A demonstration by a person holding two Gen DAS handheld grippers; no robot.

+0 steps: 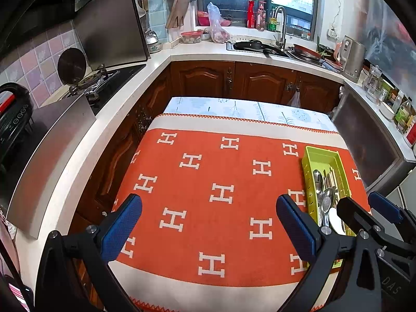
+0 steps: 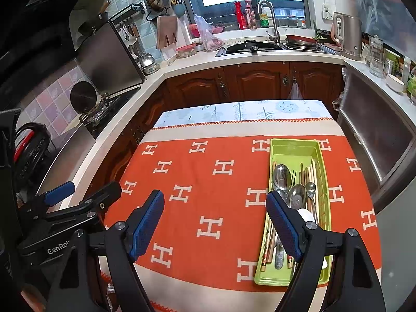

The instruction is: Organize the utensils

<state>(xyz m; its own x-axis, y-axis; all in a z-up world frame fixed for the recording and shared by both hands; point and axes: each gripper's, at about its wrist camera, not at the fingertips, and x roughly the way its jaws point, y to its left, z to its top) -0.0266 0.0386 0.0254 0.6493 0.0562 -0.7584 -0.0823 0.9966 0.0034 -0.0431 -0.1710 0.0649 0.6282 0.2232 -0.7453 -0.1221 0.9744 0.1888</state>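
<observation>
A lime-green utensil tray (image 2: 295, 148) lies on the right side of the orange cloth-covered table (image 2: 208, 182). It holds steel spoons (image 2: 282, 175), a fork, wooden chopsticks (image 2: 310, 174) and a white spoon (image 2: 306, 214). The tray also shows in the left wrist view (image 1: 321, 156). My right gripper (image 2: 215, 223) is open and empty above the table, its right finger over the tray's left edge. My left gripper (image 1: 209, 226) is open and empty over the middle of the cloth, left of the tray. The right gripper shows in the left wrist view (image 1: 364, 213), above the tray.
The table stands in a U-shaped kitchen. A stove (image 1: 104, 85) lies on the left counter, a sink (image 2: 260, 45) at the back, a kettle (image 2: 349, 36) and jars on the right counter. Wooden cabinets (image 2: 247, 83) stand beyond the table's far edge.
</observation>
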